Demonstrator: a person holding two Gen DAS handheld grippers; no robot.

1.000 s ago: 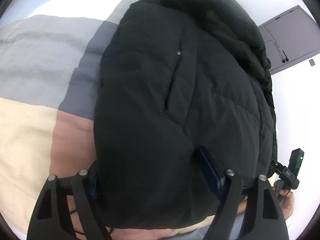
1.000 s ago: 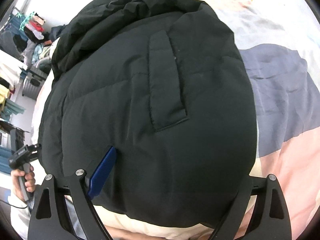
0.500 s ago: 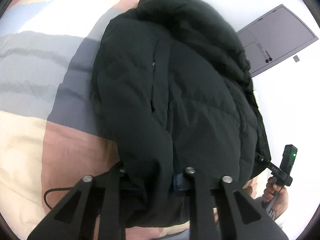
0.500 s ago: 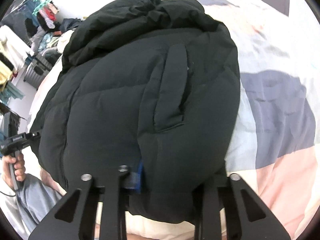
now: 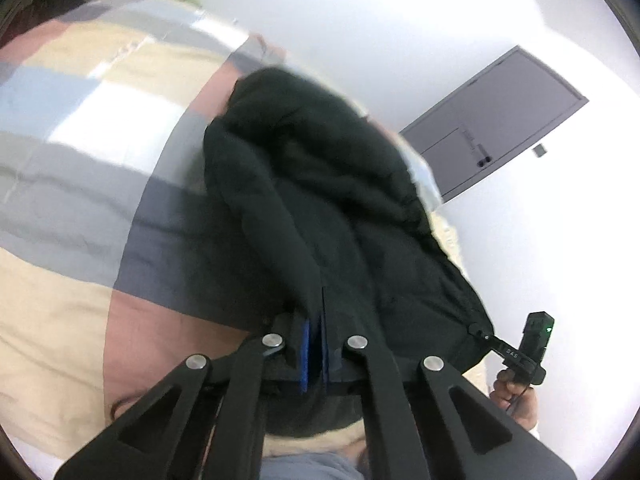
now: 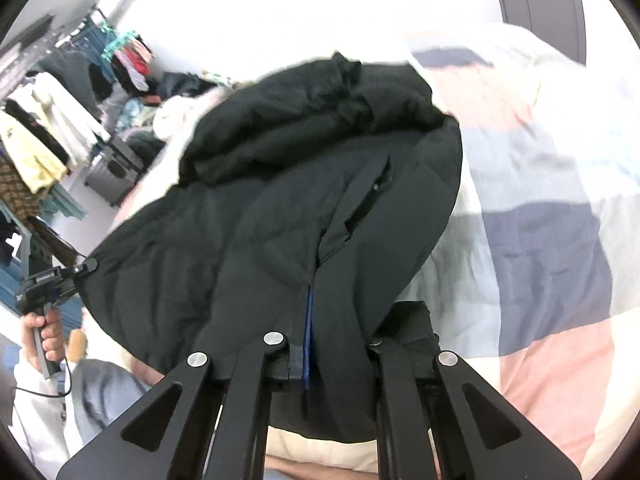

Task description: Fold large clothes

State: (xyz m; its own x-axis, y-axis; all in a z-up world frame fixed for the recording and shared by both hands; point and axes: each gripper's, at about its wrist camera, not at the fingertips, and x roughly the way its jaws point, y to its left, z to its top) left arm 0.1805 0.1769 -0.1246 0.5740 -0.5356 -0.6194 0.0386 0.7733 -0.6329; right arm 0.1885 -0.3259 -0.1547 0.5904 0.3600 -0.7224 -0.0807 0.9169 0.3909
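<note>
Bedding in pale colour blocks, the quilt [image 5: 80, 184], carries the black jacket [image 5: 320, 200], with a grey door [image 5: 500, 136] and a clothes rack [image 6: 48, 120] behind. Both grippers stood spread a second ago; now the left gripper [image 5: 314, 344] and right gripper [image 6: 308, 348] each pinch the near hem and have lifted it, so the fold away from the person seems under way. Motion blur smears the far end, and the hem's underside is hidden

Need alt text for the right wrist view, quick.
The right claw is shut on the near hem of a black puffer jacket on a colour-block duvet. A clothes rack stands far left.
</note>
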